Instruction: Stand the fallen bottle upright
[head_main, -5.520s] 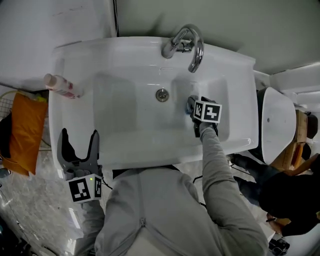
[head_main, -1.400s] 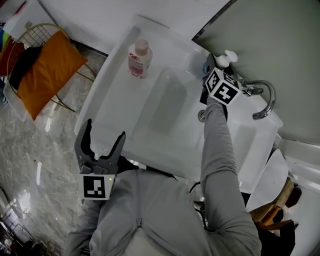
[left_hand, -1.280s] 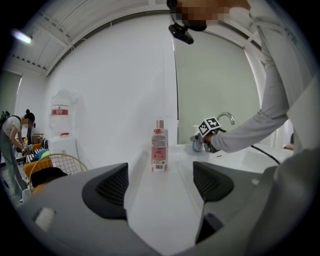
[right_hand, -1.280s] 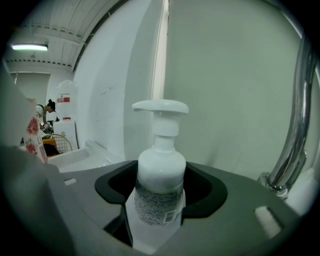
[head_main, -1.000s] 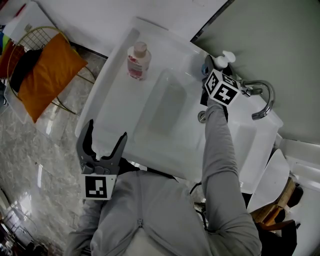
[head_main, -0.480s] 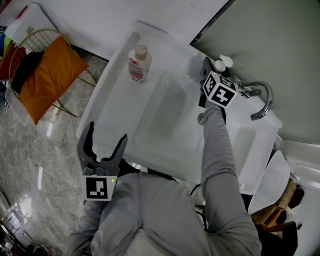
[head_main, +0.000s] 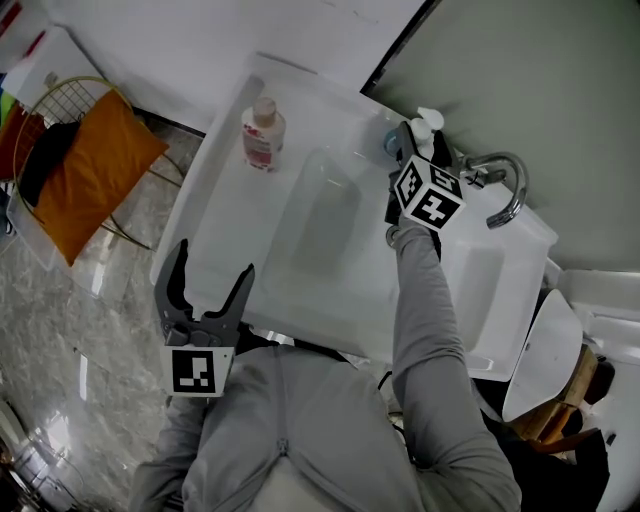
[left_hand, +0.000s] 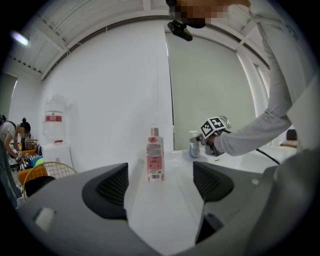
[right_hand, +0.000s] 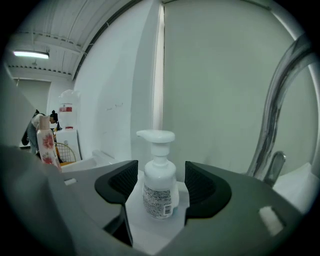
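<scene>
Between the pads of the right tongs (right_hand: 161, 186), the white pump bottle (right_hand: 159, 199) stands upright on the back ledge of the sink (head_main: 335, 275), with a sliver of space on either side (the jaws are parted and grip nothing). The tap (right_hand: 281, 100) rises just to their right. Well ahead of the left tongs (left_hand: 161, 182), whose jaws gape wide with nothing in them, a pink-labelled bottle (left_hand: 155, 161) also stands upright on the sink's ledge.
</scene>
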